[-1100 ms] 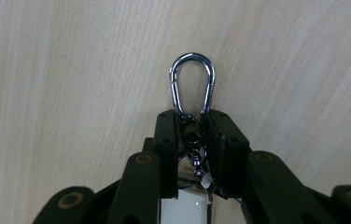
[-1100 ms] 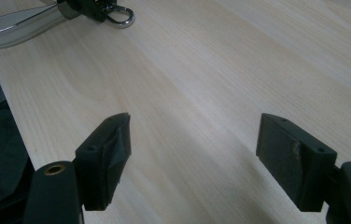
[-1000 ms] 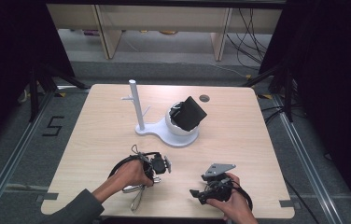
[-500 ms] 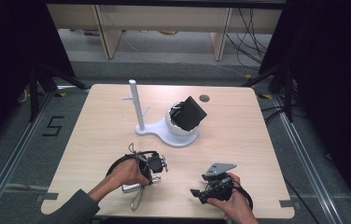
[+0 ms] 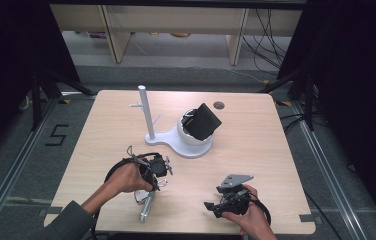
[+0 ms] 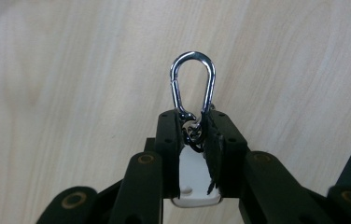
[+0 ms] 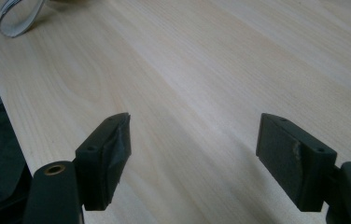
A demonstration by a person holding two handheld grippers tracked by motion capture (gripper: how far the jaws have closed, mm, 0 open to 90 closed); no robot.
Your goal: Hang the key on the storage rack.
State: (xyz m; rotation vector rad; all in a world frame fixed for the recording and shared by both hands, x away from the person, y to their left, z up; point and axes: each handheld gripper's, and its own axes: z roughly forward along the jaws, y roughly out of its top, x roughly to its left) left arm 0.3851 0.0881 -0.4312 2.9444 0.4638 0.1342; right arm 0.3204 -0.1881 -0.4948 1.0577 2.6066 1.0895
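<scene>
Left gripper [image 6: 195, 128], seen along its own jaws: pinching the base end of a silver carabiner [image 6: 193, 81], w/ a small key ring caught between the pads. The carabiner loop sticks out straight ahead past the fingertips, above bare wood. A white tag [image 6: 193, 179] sits behind the pinch, between the jaws.

High view: left hand [image 5: 126, 177] holds the left gripper [image 5: 162, 167] over the near-left part of the counter [image 5: 256, 150]; a silver metal piece [image 5: 146, 209] hangs or lies just below the hand, and whether it touches the wood can't be told.

Right gripper [image 7: 193, 142], own view: jaws spread wide, nothing between, light wood beyond them. High view: right gripper [image 5: 211, 206] low at the near-right counter edge in the right hand [image 5: 246, 215], well apart from the left one.

Farther off, beyond both grippers: white stand [image 5: 188, 145] w/ an upright post [image 5: 146, 112] and a bowl-like base carrying a black box [image 5: 203, 121], tilted. Behind it, a round hole [image 5: 219, 105] in the counter.
</scene>
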